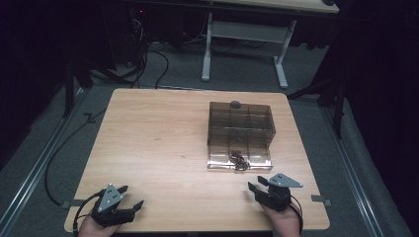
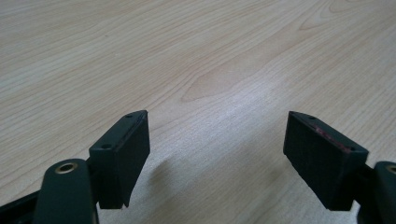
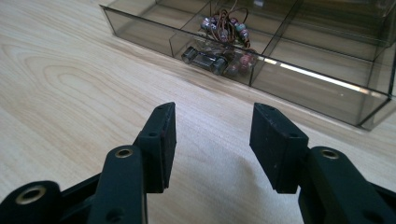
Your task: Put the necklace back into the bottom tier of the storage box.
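We rest both released: left hand-held gripper (image 1: pixel 129 199) idle; ahead of right hand-held gripper (image 3: pixel 212 140), the bead bracelet (image 3: pixel 227 25) awaits reaching.

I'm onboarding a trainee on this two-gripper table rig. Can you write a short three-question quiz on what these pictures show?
1. True or false: the right gripper is shut on the beaded string.
2. Where does the beaded string lie? A) in a front compartment of the smoky clear box; B) on the bare table; C) between the left gripper's jaws.
3. Which gripper is nearer the box, the right gripper or the left gripper?

Key
1. False: its jaws stand open over bare wood, apart from the box.
2. A.
3. The right gripper; the left one sits at the table's near left corner, open over bare wood.
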`<state>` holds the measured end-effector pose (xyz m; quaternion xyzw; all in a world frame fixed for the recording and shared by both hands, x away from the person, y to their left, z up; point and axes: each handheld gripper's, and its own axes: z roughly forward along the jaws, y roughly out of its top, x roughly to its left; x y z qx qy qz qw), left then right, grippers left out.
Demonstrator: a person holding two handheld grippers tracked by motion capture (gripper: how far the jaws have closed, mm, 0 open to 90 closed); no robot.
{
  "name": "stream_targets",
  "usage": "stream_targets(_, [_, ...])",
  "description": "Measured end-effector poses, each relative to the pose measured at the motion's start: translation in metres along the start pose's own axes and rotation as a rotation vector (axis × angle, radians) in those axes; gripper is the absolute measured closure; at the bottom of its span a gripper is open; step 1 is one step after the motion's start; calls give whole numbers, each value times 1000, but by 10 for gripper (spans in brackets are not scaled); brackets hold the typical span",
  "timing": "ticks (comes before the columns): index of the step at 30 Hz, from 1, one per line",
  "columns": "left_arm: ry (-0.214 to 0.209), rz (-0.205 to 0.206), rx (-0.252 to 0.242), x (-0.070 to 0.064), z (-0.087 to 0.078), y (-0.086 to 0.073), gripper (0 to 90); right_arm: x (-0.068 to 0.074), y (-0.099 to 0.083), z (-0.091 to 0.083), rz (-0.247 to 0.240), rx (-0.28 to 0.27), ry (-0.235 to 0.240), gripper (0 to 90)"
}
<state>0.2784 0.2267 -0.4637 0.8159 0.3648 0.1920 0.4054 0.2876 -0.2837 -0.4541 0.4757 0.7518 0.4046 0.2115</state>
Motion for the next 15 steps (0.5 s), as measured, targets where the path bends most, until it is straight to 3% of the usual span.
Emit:
stream_targets(1, [4,-4,1,0,0,0,231,0,-1,-1,14,-7,8,500])
stream_targets(2, [7,-6,1,0,0,0,231,4,-2,-3,-9,-49,11,494])
stream_targets(15, [17,-3,4,-1,1,0,231,0,-1,-2,32,-37,-3,479])
